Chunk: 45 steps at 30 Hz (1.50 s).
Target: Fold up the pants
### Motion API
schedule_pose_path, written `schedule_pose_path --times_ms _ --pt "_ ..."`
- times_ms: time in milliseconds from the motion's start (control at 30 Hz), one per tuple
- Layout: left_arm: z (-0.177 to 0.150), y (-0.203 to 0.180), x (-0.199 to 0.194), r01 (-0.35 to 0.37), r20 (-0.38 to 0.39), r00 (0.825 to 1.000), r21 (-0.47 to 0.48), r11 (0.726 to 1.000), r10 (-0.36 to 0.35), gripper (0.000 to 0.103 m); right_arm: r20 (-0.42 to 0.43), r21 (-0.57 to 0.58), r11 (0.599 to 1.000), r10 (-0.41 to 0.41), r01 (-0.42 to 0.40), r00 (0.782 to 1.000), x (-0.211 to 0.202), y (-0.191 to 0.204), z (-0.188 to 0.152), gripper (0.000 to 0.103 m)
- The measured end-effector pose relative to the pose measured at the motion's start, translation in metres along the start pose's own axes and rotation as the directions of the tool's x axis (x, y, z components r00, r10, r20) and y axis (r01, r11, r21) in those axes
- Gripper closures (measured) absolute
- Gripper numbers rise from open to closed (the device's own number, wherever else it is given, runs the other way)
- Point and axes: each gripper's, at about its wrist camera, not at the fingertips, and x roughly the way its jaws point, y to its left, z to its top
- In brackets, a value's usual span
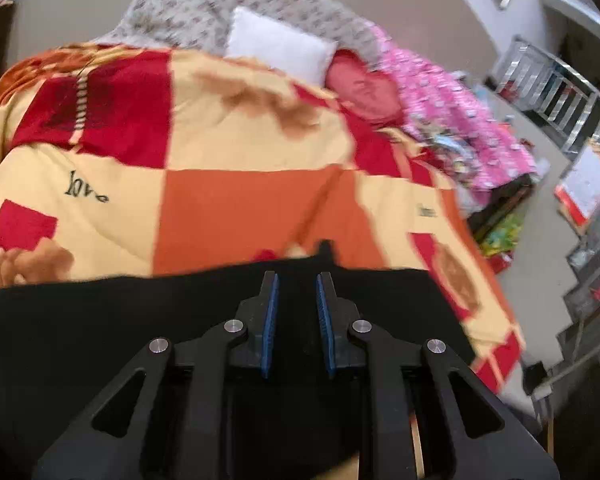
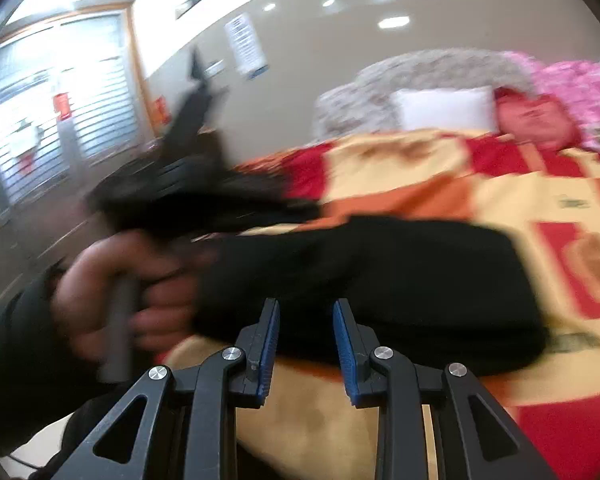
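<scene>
Clearly, both views are blurred, so small details cannot be read. From the right wrist view, the person's left hand (image 2: 112, 300) is at the left, fingers curled around a grey handle, with a dark sleeve below it; the black body of the left tongs (image 2: 188, 168) reaches up and away from that hand, too smeared here to show its jaws. The left wrist view shows the left tongs (image 1: 297, 284) from behind: the two blue pads (image 1: 270, 320) stand apart with a modest gap, released, and no cloth is pinched between them. They hover over the black pants (image 1: 100, 320), whose far edge runs across the view just beyond the fingertips; whether the fingertips touch the cloth I cannot tell. The right tongs (image 2: 306, 312) are also released, their blue pads (image 2: 270, 344) parted a little wider, holding nothing. Their fingertips point at the near edge of the black pants (image 2: 400, 280), which lie as a wide dark band across the bed, and the yellow cover shows between the fingers below the tips, so this gripper is just beside the cloth, not around it. The pants rest on a blanket (image 1: 240, 152) of red, orange and pale yellow squares with the word "love" on it. Behind the blanket lie a white pillow (image 1: 280, 42), a red cushion (image 1: 364, 84), a grey patterned cover (image 1: 204, 8) and a pink cloth (image 1: 460, 100).
</scene>
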Motion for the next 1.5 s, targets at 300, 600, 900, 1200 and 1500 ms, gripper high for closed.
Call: schedule_pose_path --times_ms 300,600,900,1200,1500 --pt "-0.057 -0.056 0.013 0.036 -0.055 0.998 0.148 0.988 -0.029 0.088 -0.035 0.128 0.959 -0.249 0.252 0.968 -0.036 -0.087 0.003 0.092" --pt "-0.071 -0.034 0.012 -0.002 -0.004 1.000 0.059 0.998 0.002 0.100 -0.148 0.077 0.972 -0.210 0.223 0.967 0.001 -0.087 -0.003 0.096" --pt "-0.016 -0.044 0.048 -0.155 -0.035 0.987 0.057 0.986 0.157 0.100 -0.140 0.063 0.973 -0.210 0.221 0.968 0.001 -0.085 -0.005 0.096" --pt "-0.034 -0.025 0.041 -0.132 -0.015 0.991 0.065 0.989 0.133 0.099 -0.124 0.081 0.968 -0.225 0.236 0.966 -0.005 -0.087 0.024 0.096" --pt "-0.034 -0.023 0.043 -0.101 -0.009 0.995 0.029 0.995 0.101 0.099 -0.268 0.059 0.967 -0.225 0.249 0.937 0.038 -0.096 0.036 0.096"
